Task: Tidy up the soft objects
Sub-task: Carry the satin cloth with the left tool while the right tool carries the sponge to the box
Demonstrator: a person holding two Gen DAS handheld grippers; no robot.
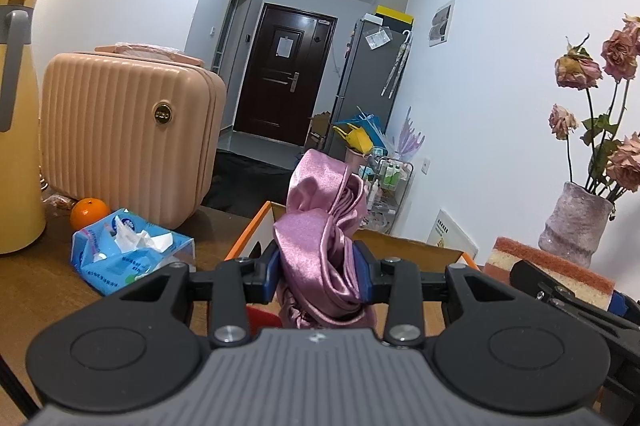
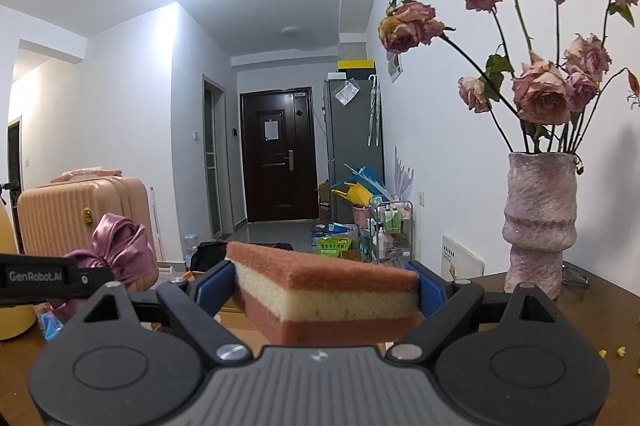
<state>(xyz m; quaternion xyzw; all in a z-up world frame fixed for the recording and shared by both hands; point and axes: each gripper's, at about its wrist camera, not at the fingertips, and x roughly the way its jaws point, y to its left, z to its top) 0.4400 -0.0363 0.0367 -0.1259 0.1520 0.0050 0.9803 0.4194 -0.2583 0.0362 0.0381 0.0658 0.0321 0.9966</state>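
My left gripper [image 1: 320, 270] is shut on a bunched pink satin cloth [image 1: 324, 226], which stands up between the blue pads above an open cardboard box with an orange rim [image 1: 246, 240]. My right gripper [image 2: 326, 288] is shut on a layered sponge [image 2: 324, 290] with pinkish-brown outer layers and a yellow middle, held wide between its blue pads. In the left wrist view the sponge [image 1: 560, 266] and the right gripper show at the right edge. The satin cloth [image 2: 120, 246] and the left gripper's side show at the left of the right wrist view.
On the brown table stand a ribbed pink case [image 1: 128, 134], a yellow jug [image 1: 16, 122], an orange [image 1: 89, 212] and a blue tissue pack [image 1: 128, 248]. A pink vase of dried roses [image 2: 540, 222] stands at the right by the wall. A hallway with a dark door lies beyond.
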